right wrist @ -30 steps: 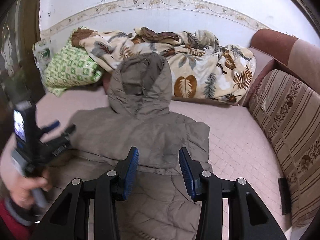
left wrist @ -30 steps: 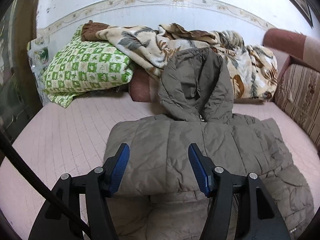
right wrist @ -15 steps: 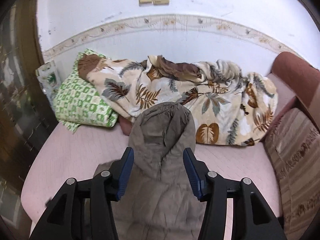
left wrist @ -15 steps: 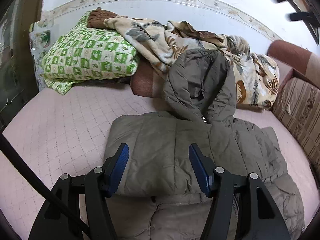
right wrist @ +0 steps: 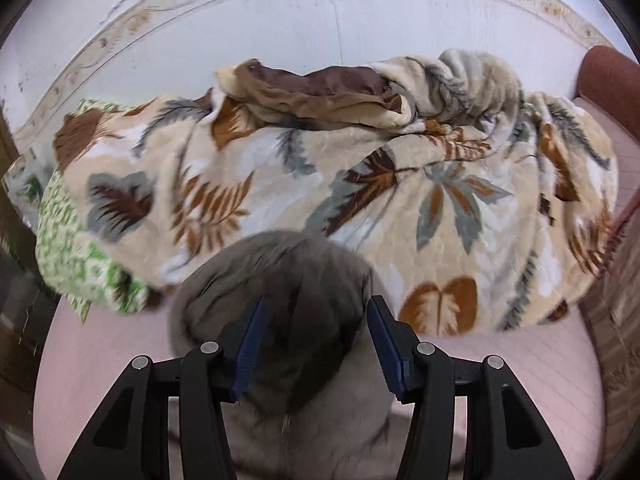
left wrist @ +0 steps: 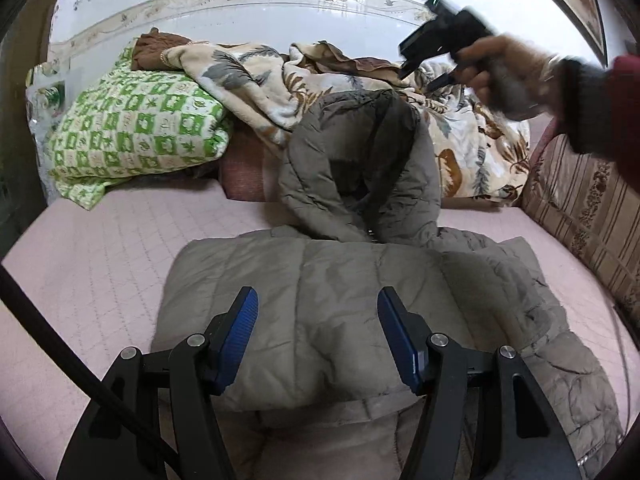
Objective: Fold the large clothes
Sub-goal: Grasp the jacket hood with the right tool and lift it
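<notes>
While both grippers gape empty, the hood is next to fold.
Right gripper hovers over the hood; left gripper hangs above the padded jacket on the pink mattress. Next: pinch hood, fold it down.

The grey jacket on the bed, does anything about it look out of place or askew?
The jacket has its body folded flat, but its hood sticks up, propped against the leaf-print blanket, not yet tucked in. Nothing looks spilled or damaged.
</notes>
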`<act>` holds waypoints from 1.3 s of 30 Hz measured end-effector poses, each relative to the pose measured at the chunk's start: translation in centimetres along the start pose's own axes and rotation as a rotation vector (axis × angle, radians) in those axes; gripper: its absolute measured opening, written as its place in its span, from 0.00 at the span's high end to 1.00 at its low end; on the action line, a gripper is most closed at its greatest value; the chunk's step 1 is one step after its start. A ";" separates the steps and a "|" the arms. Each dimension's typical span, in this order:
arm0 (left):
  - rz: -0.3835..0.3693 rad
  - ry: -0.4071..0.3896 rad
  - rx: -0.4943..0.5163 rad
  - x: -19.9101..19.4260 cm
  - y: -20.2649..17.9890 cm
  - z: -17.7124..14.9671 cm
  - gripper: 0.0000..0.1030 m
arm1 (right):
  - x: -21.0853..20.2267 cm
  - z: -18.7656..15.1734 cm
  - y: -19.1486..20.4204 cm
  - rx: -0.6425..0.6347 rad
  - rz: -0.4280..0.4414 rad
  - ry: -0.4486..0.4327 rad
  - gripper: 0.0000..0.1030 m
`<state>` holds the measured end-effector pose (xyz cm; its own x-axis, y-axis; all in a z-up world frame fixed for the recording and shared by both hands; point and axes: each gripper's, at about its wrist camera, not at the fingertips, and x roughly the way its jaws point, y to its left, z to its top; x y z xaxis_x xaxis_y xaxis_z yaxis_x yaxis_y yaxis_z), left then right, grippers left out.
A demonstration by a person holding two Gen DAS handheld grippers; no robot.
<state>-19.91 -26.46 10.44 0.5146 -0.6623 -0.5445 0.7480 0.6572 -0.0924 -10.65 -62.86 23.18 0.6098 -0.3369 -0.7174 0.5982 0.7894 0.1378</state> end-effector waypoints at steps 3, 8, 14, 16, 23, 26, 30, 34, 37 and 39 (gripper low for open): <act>0.010 0.008 0.006 0.7 -0.1 0.0 0.40 | 3.0 1.3 -1.6 0.023 0.020 -0.029 0.45; 0.001 0.042 -0.030 2.0 0.6 -0.2 0.40 | 7.1 1.7 -3.2 0.066 0.096 -0.035 0.45; 0.000 0.063 -0.069 2.4 1.3 -0.3 0.40 | 8.4 0.3 -2.2 -0.011 0.126 -0.008 0.67; -0.007 0.065 -0.081 2.3 1.4 -0.3 0.40 | 8.1 -0.2 -1.8 -0.047 0.094 0.004 0.90; -0.004 0.061 -0.083 1.7 1.3 0.1 0.40 | 3.6 -2.2 0.1 -0.175 -0.020 -0.076 0.95; -0.005 0.052 -0.095 1.1 1.6 0.4 0.40 | 0.3 -3.1 0.9 -0.200 -0.021 -0.111 0.95; 0.000 0.038 -0.123 0.2 2.6 0.8 0.40 | -4.6 -4.8 1.9 -0.213 0.003 -0.153 0.95; 0.013 0.033 -0.149 -0.2 3.7 1.0 0.40 | -9.8 -8.5 3.1 -0.222 0.050 -0.186 0.95; 0.019 0.036 -0.191 -0.4 4.9 1.2 0.40 | -12.5 -11.4 3.8 -0.240 0.061 -0.202 0.95; 0.026 0.033 -0.216 -0.5 5.6 1.2 0.40 | -14.3 -13.7 3.8 -0.233 0.074 -0.202 0.95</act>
<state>-15.51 -22.89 11.26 0.5161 -0.6341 -0.5758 0.6258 0.7382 -0.2520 -24.22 -48.03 24.56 0.7522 -0.3506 -0.5578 0.4272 0.9041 0.0077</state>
